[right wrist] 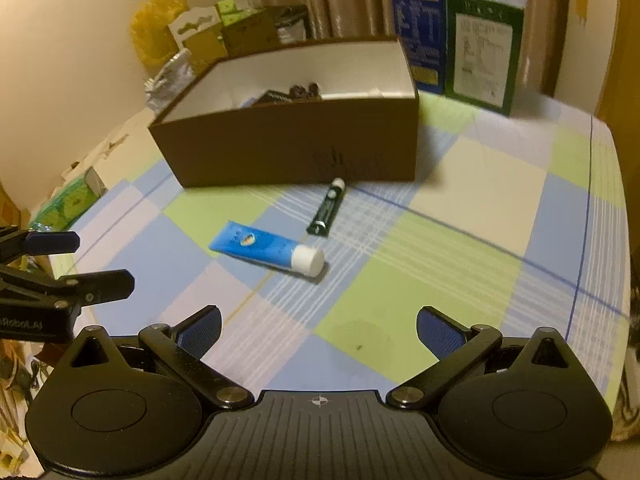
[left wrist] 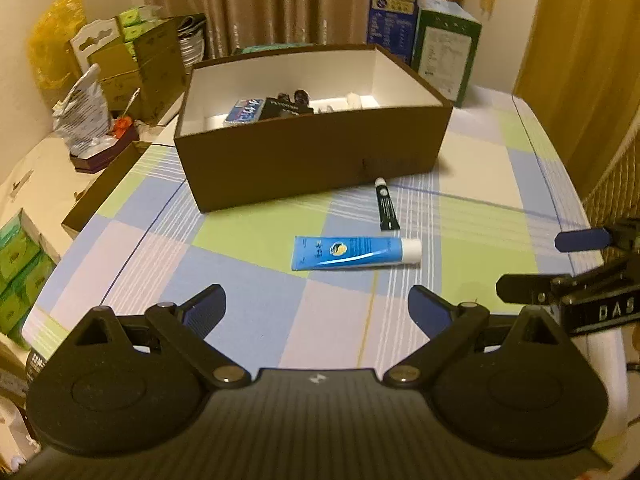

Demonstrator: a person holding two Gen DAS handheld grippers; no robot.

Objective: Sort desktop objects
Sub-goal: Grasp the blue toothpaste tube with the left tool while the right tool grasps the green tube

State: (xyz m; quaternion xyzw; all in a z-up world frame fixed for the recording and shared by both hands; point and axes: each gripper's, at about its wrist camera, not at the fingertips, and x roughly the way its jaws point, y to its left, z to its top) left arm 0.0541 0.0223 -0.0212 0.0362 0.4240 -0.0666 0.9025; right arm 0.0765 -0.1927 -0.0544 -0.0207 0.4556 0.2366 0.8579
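A: How far along is the sorting?

B: Partly done, I'd judge: several items already lie in the brown box [left wrist: 312, 160].

A: What's left?

B: The blue tube [left wrist: 356, 253] and the small dark tube [left wrist: 387, 205] (near the box) lie on the surface [left wrist: 248, 320]. Left tongs [left wrist: 318, 308] and right tongs [right wrist: 318, 326] gape, released, holding nothing.

I'm working in a lived-in room at home, at a table spread with a checked cloth [left wrist: 256, 236] in blue, green and pale squares, with beige pleated curtains [left wrist: 256, 0] hanging right behind it against a cream wall. Household clutter crowds the far and left edges: stacked green and brown cartons [left wrist: 148, 52], a yellow plastic bag [left wrist: 56, 40], a crumpled foil pouch [left wrist: 84, 104], and tall blue [right wrist: 416, 20] and green [right wrist: 484, 52] printed boxes. Warm, dim indoor light and an open brown shoebox [left wrist: 312, 152] used as a catch-all point to a home, not a lab or shop.
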